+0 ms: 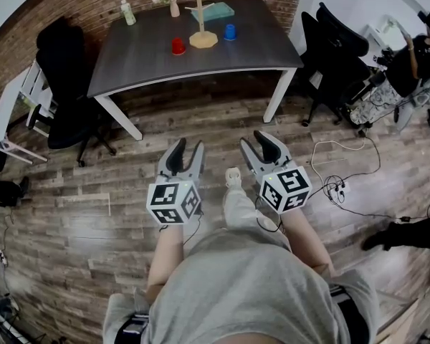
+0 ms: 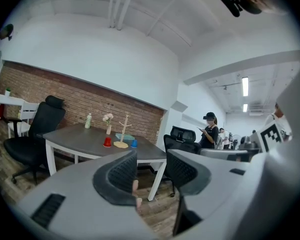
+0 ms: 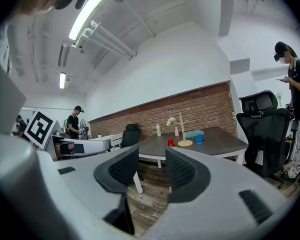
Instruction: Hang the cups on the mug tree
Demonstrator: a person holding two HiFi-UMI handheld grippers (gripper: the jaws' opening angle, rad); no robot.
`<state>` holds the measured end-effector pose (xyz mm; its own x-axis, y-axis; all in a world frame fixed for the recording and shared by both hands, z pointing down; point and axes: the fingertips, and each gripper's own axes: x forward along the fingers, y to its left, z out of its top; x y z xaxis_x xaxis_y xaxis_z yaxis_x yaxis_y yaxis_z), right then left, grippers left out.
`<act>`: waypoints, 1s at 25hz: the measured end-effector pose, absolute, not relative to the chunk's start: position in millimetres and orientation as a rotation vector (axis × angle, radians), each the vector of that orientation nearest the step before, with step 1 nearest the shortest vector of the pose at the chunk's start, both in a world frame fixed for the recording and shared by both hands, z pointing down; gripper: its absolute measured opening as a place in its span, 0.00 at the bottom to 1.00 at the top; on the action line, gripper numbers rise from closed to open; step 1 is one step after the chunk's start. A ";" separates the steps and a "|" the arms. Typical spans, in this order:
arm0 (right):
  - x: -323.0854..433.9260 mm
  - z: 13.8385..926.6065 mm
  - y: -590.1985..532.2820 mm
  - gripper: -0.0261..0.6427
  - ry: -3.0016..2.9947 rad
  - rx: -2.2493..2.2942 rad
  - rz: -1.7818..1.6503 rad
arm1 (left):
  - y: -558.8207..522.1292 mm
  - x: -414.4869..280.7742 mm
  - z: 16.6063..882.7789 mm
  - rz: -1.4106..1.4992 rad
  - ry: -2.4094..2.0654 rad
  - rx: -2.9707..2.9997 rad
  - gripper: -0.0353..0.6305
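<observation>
A wooden mug tree [image 1: 203,21] stands on the dark grey table [image 1: 143,59] far ahead. A red cup [image 1: 178,46] sits to its left and a blue cup [image 1: 230,31] to its right, both on the tabletop. My left gripper [image 1: 188,149] and right gripper [image 1: 256,142] are held side by side over the wood floor, well short of the table. Both are open with nothing between the jaws. In the left gripper view the mug tree [image 2: 123,134], red cup [image 2: 107,142] and blue cup [image 2: 134,144] show small beyond the open left gripper [image 2: 151,169]. The right gripper view shows the red cup [image 3: 170,142] and blue cup [image 3: 199,139] the same way.
A bottle [image 1: 128,12], a flower vase [image 1: 173,6] and a teal box [image 1: 216,10] stand at the table's back. Black office chairs stand left [image 1: 68,92] and right [image 1: 337,49] of the table. Cables and a power strip [image 1: 338,188] lie on the floor at right, near a person [image 1: 416,63].
</observation>
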<state>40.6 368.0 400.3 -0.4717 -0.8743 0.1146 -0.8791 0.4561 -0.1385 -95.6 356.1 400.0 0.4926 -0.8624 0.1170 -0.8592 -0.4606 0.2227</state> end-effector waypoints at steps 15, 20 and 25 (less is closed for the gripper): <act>64.9 402.3 222.4 0.35 -2.702 1.576 0.265 | 222.3 -79.2 412.0 -0.021 -1.529 2.467 0.39; 77.4 393.5 162.0 0.35 -2.706 1.548 0.258 | 162.2 -68.1 403.3 -0.012 -1.538 2.453 0.39; 89.8 384.5 100.1 0.35 -2.722 1.517 0.252 | 103.8 -52.1 392.9 -0.016 -1.555 2.457 0.39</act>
